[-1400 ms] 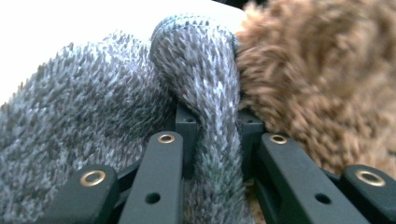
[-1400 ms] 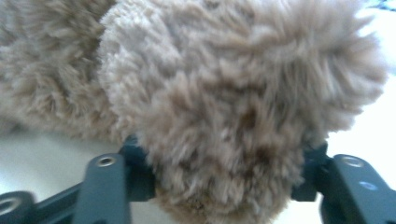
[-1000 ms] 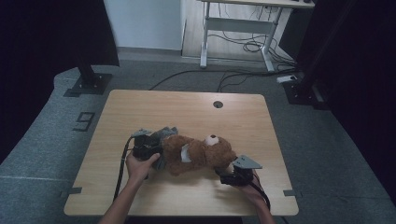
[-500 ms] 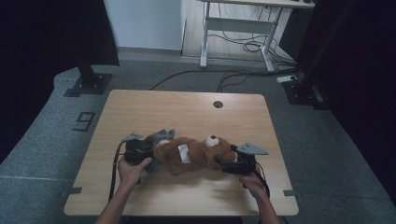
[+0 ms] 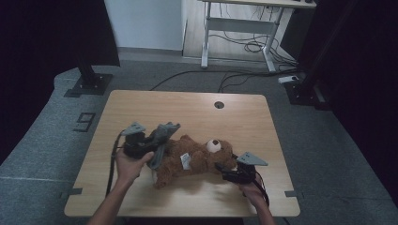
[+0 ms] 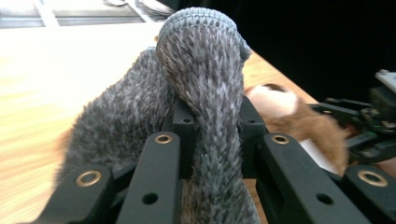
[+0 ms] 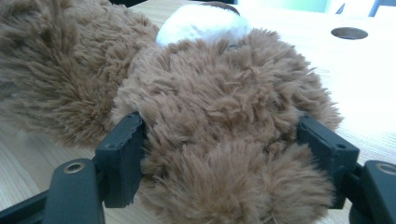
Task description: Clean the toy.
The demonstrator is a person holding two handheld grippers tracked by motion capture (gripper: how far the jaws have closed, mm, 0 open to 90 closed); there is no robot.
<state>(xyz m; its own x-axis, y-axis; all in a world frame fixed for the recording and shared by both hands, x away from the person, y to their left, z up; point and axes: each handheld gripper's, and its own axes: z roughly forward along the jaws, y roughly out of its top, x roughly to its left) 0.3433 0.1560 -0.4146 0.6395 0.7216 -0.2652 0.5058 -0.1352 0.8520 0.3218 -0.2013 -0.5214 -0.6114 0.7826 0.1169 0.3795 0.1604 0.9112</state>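
While the left claw (image 5: 157,140) pinches the grey cloth (image 6: 205,93), the right claw (image 7: 224,154) has just been closing on the teddy bear (image 5: 197,157) lying on the counter (image 5: 187,108); pin the head firmly, pull the cloth slowly.

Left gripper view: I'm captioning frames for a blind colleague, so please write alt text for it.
A grey knitted garment is pinched between two black jaws of the left gripper, bunching above them. Behind lie the brown teddy bear and the wooden table.
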